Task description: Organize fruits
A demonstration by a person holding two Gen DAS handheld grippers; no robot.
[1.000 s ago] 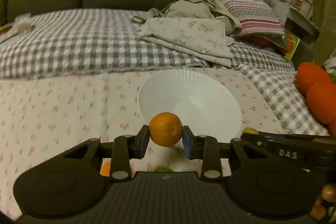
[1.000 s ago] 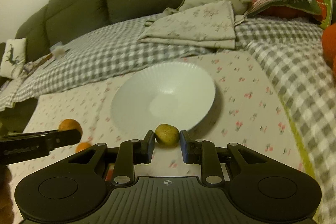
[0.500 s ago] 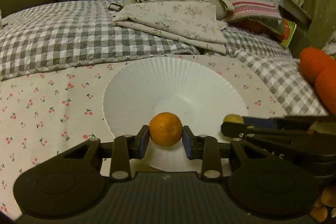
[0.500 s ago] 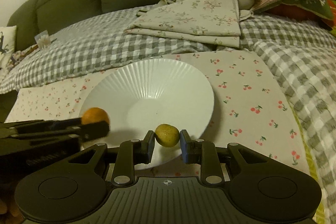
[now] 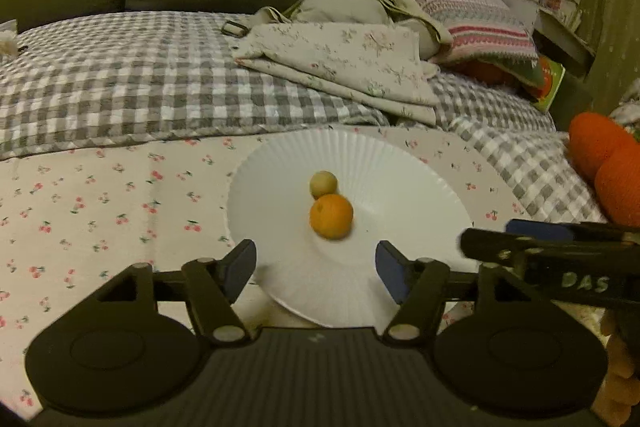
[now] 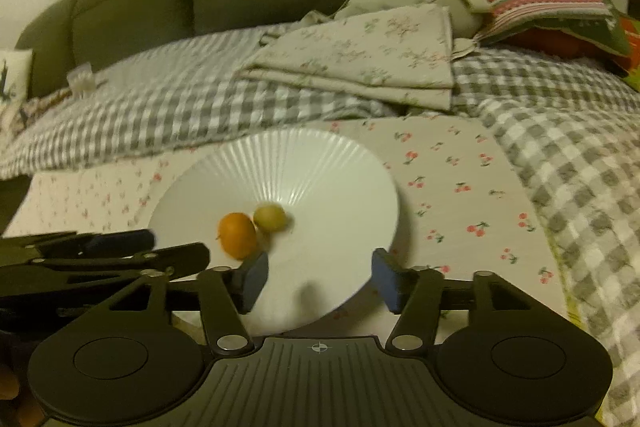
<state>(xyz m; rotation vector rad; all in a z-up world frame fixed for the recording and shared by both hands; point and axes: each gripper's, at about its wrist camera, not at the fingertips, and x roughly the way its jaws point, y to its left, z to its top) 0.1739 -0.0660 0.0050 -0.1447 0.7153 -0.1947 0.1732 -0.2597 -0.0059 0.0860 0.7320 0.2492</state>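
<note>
Left wrist view: your left tongs (image 5: 316,267) and right tongs (image 6: 316,281) gape wide, empty. Orange (image 5: 331,216) and greenish fruit (image 5: 323,183) sit touching in white bowl (image 5: 420,187) just ahead. Both placed; no more loose fruit visible.

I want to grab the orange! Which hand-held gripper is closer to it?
Left, narrowly. The orange lies just ahead of the open left hand-held gripper; the open right hand-held gripper sits beside it, further right.

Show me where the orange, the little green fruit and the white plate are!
orange (image 5: 331,216), left wrist view, middle of its peel.
little green fruit (image 5: 323,183), left wrist view, its top.
white plate (image 6: 320,163), right wrist view, ribbed far wall.
</note>
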